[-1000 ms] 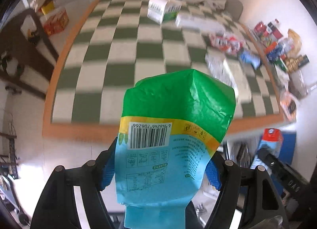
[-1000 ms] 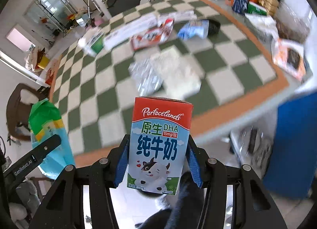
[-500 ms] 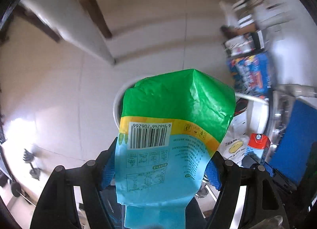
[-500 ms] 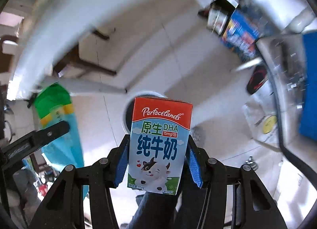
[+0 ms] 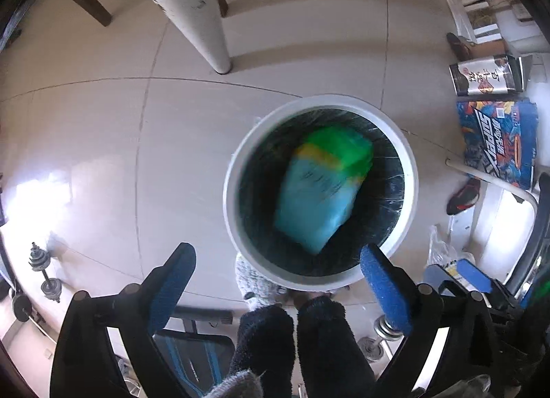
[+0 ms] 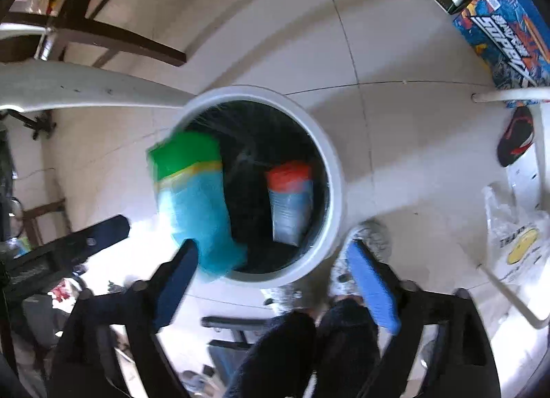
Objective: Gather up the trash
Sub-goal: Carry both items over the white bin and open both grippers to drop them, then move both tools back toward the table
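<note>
Item: green-and-blue snack bag (image 5: 321, 188) and red-topped milk carton (image 6: 290, 203), both loose and dropping into white round bin (image 5: 237, 171)

Left gripper (image 5: 278, 286) and right gripper (image 6: 271, 281): jaws opening wide above the bin, nothing between the pads; bag blurred over the dark liner, carton lower inside; bag judged light, thin, crinkly, slippery film, best pinched flat across its lower half; carton judged light, stiff but crushable, best taken across its two broad faces.
</note>
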A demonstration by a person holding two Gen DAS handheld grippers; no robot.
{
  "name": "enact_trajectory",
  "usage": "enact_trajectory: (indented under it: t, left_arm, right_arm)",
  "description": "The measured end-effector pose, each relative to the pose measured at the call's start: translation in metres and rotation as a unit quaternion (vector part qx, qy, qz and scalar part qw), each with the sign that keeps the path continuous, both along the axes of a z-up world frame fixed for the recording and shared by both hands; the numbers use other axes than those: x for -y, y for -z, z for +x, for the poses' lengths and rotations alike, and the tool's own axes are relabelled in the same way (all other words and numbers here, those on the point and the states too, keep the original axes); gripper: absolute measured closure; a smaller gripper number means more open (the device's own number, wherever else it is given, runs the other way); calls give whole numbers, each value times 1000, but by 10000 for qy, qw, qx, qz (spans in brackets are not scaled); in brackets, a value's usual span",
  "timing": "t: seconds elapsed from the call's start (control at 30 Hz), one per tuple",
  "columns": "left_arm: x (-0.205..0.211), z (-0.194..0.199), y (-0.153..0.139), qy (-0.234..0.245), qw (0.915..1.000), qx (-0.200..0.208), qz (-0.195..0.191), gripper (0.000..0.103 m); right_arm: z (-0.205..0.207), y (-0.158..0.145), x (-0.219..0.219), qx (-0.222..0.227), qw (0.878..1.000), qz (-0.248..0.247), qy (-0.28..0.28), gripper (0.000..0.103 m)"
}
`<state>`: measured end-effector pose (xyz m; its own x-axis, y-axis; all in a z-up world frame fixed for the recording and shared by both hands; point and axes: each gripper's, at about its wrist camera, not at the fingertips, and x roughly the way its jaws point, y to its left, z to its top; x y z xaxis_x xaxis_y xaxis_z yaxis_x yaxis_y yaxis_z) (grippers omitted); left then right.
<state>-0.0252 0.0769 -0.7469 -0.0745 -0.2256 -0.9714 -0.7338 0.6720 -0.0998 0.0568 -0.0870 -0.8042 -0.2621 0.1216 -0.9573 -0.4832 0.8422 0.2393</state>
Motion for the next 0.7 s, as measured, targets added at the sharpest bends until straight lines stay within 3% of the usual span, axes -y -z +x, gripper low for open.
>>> enact_trajectory:
  t: [0.27,0.5,0.7]
  left_arm:
    - [6,-10,-45,537,9933,41,1020,5]
    - [14,-20,-94,592,9928,132,1028,5]
    - [23,-26,-149,595,9925,275,1030,5]
  right_arm:
    - [-4,-28,-1,628,9954,-632,-354,0]
    - [-12,-72,5,785,9936,-734,-337,0]
    - [-17,-133,9,926,9934,-619,-285,0]
